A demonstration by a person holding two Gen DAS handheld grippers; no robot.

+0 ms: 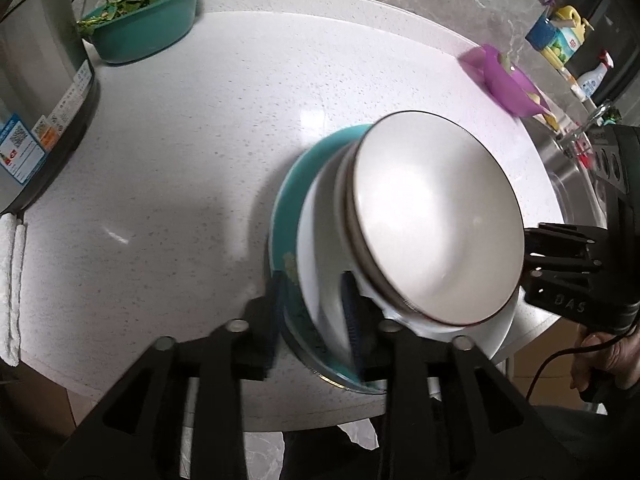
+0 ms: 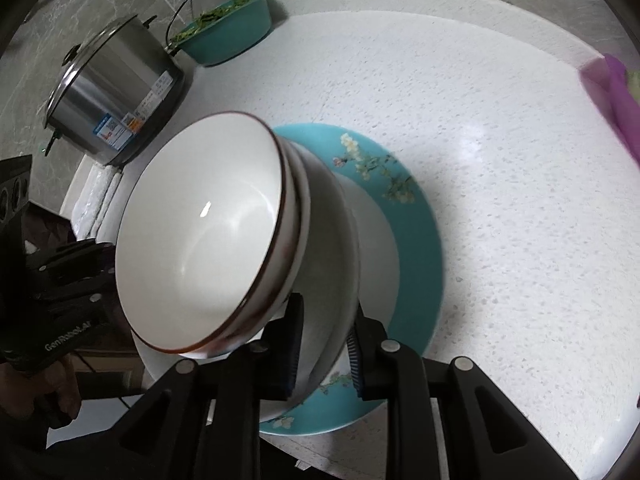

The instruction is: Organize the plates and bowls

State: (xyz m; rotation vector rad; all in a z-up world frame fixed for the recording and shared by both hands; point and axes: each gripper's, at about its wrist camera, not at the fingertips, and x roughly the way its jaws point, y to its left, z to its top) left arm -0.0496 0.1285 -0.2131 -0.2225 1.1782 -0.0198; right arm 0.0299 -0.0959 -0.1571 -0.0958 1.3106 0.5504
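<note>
Right tongs [image 2: 324,350] straddle white dish [image 2: 340,280] on teal plate [image 2: 420,248].

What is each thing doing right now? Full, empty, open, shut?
Teal plate: bottom of the stack.
Big white bowl: on that plate.
Top bowl: empty, nested on top.
Teal basin: holds green leaves.
Steel pot: lid on.
Left gripper: open around the teal plate's rim.
Right gripper: shut on big white bowl.
</note>
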